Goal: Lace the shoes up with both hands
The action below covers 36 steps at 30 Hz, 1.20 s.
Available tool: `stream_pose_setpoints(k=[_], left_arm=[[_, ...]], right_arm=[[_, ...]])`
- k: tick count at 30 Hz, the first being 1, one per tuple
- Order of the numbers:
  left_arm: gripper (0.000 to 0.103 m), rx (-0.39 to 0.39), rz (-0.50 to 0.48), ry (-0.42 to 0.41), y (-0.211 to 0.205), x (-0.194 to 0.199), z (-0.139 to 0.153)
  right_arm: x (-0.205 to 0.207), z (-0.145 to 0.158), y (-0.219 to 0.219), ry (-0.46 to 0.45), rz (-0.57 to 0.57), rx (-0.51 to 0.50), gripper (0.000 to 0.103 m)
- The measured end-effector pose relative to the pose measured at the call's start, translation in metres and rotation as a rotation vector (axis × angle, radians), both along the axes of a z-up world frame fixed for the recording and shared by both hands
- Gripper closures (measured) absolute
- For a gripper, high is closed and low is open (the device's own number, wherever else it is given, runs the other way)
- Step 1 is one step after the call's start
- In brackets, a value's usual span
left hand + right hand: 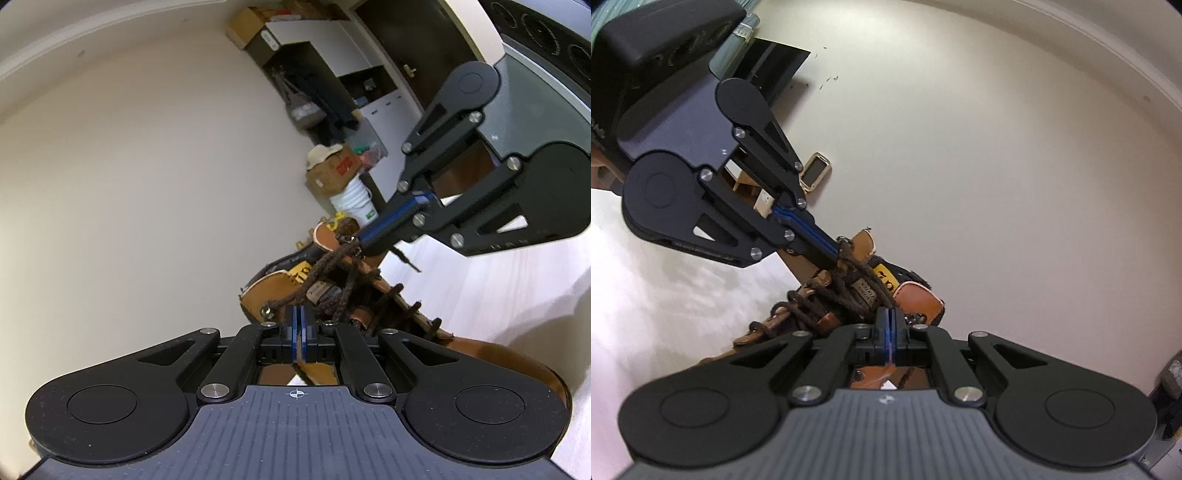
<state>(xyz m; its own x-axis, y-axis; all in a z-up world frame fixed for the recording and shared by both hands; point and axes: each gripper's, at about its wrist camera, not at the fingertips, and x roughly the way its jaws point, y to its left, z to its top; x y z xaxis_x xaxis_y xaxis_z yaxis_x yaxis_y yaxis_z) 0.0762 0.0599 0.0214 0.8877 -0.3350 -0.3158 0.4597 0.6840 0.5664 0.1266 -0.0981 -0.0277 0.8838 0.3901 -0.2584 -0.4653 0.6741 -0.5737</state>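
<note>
Left wrist view: your left gripper [298, 314] and right gripper [360, 238] both have jaws closed on the soft braided lace [325, 269]; boot [369, 314] at 12 o'clock, stiff leather. Hold near the eyelets.

No text reads clearly; the boot's [332, 295] yellow tag [301, 275] is illegible.

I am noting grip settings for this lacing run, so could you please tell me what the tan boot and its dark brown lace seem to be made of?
The tan boot looks like smooth, matte leather: even brown surface, pale stitched edges on the collar. The dark brown lace looks like braided round cord, probably cotton or synthetic: a speckled woven texture shows.
</note>
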Motion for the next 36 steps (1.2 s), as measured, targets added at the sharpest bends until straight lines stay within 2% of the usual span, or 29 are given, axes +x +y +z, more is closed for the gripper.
stream_pose_setpoints(k=[10, 12, 14, 18, 23, 25, 30, 36], left_arm=[[0.101, -0.015, -0.021, 0.009, -0.004, 0.004, 0.002], [0.101, -0.038, -0.026, 0.008, -0.003, 0.004, 0.007], [0.101, -0.017, -0.016, 0.002, -0.003, 0.006, 0.005], [0.101, -0.026, -0.007, 0.0, 0.008, 0.005, 0.003], [0.1, -0.032, 0.0, 0.007, 0.018, -0.003, -0.002], [0.098, -0.038, 0.004, 0.02, 0.021, -0.008, -0.007], [0.096, 0.005, 0.011, 0.029, 0.018, -0.011, -0.021], [0.096, 0.028, -0.009, 0.028, 0.013, -0.005, -0.022]], right_arm=[[0.005, -0.008, 0.02, 0.032, 0.04, -0.004, 0.101], [0.003, -0.011, 0.024, 0.038, 0.055, -0.007, 0.101], [0.002, -0.013, 0.03, 0.03, 0.058, -0.02, 0.101], [0.007, -0.009, 0.026, 0.031, 0.033, 0.029, 0.101], [0.003, -0.01, 0.02, -0.023, -0.019, 0.013, 0.098], [0.002, -0.012, 0.018, -0.019, -0.04, 0.012, 0.093], [0.013, -0.023, 0.016, 0.012, -0.044, -0.02, 0.09], [0.021, -0.026, 0.017, -0.004, -0.033, -0.067, 0.09]])
